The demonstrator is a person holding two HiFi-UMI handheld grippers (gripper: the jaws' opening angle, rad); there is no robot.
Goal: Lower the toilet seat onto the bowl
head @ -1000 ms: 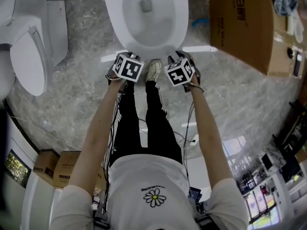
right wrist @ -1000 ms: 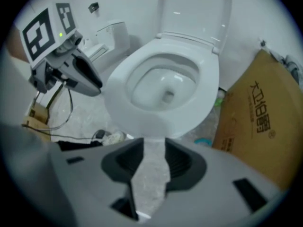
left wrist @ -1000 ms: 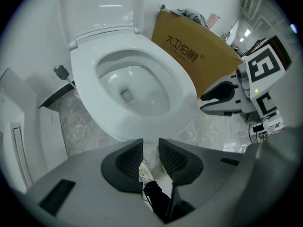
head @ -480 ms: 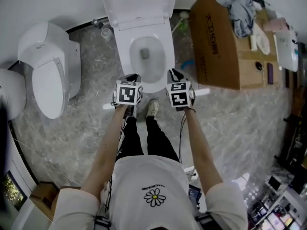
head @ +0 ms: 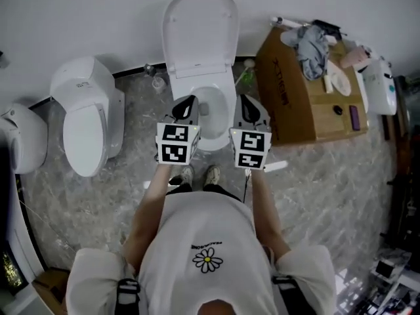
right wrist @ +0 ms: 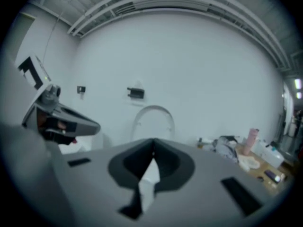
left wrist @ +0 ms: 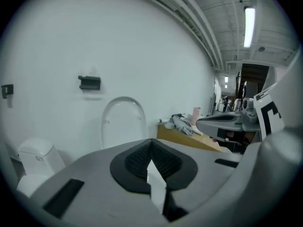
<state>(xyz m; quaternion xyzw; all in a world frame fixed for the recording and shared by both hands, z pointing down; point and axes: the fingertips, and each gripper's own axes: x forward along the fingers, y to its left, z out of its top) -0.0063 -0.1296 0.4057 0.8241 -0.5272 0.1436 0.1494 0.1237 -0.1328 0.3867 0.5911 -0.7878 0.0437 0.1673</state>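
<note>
The white toilet seat and lid point(head: 199, 35) stand raised against the wall, above the open bowl point(head: 214, 113). My left gripper point(head: 186, 102) and right gripper point(head: 248, 104) are held side by side in the air over the bowl's front, pointing at the wall. Both are shut with nothing between the jaws. In the left gripper view the shut jaws point(left wrist: 151, 142) point toward the raised seat point(left wrist: 124, 122), well short of it. The right gripper view shows the same: shut jaws point(right wrist: 153, 151) and the seat point(right wrist: 153, 121) beyond them.
A second toilet point(head: 88, 113) with its lid down stands to the left. A cardboard box point(head: 308, 104) with cloth and small items on top sits to the right of the bowl. The person's feet point(head: 197, 174) are in front of the bowl. A black fixture point(left wrist: 89, 82) hangs on the wall.
Both grippers have lifted from low beside the bowl's front rim to a higher spot over it. The head view has pulled back, so the raised seat and the wall now show.
</note>
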